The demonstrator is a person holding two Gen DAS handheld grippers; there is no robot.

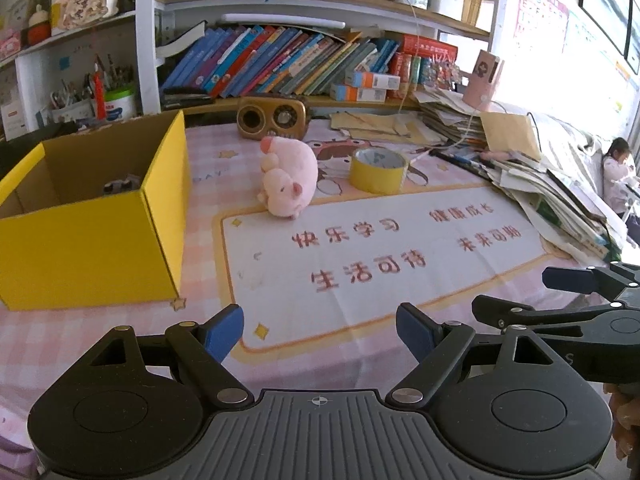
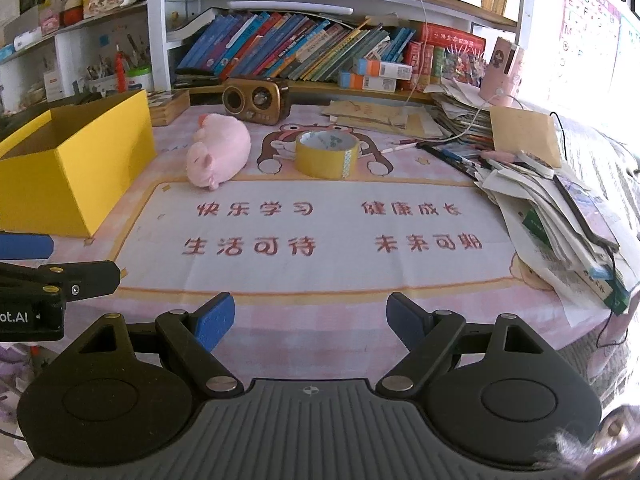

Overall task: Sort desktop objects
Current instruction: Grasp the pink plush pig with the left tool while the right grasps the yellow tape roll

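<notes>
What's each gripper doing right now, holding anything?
Left gripper: open, nothing between its fingers.
Right gripper: open, nothing between its fingers.

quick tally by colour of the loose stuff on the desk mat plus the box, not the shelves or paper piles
Yellow: 2, the cardboard box and the tape roll
Pink: 1, the plush pig
Brown: 1, the small radio
Total: 4
Something small and dark lies inside the box; too unclear to count.
</notes>
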